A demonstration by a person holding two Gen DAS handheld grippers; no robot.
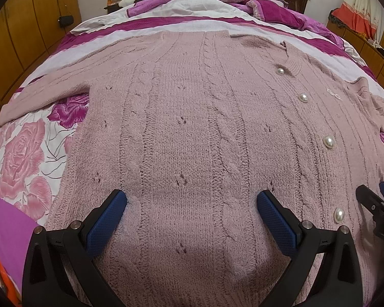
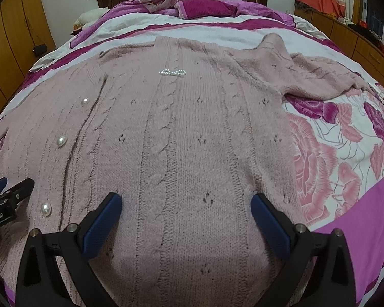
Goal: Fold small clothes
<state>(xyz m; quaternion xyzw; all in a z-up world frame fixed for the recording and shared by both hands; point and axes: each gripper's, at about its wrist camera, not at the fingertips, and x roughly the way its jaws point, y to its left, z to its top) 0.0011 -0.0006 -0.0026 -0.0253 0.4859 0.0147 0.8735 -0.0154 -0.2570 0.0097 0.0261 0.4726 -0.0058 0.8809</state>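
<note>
A dusty-pink cable-knit cardigan (image 1: 192, 117) with pearl buttons (image 1: 328, 141) lies spread flat, front up, on the bed. It also fills the right wrist view (image 2: 187, 133), with a beaded bow (image 2: 172, 72) on its chest. Its left sleeve (image 1: 38, 89) stretches out to the left; its right sleeve (image 2: 317, 76) lies bunched to the right. My left gripper (image 1: 192, 199) is open and empty, just above the lower left half of the cardigan. My right gripper (image 2: 187, 202) is open and empty above the lower right half. Each gripper shows at the edge of the other's view.
The bed has a rose-print cover (image 2: 332, 153) in pink, white and magenta. Crumpled bedding and pillows (image 2: 192, 5) lie at the headboard. Wooden wardrobes (image 1: 20, 25) stand on the left and low cabinets (image 2: 366, 46) on the right.
</note>
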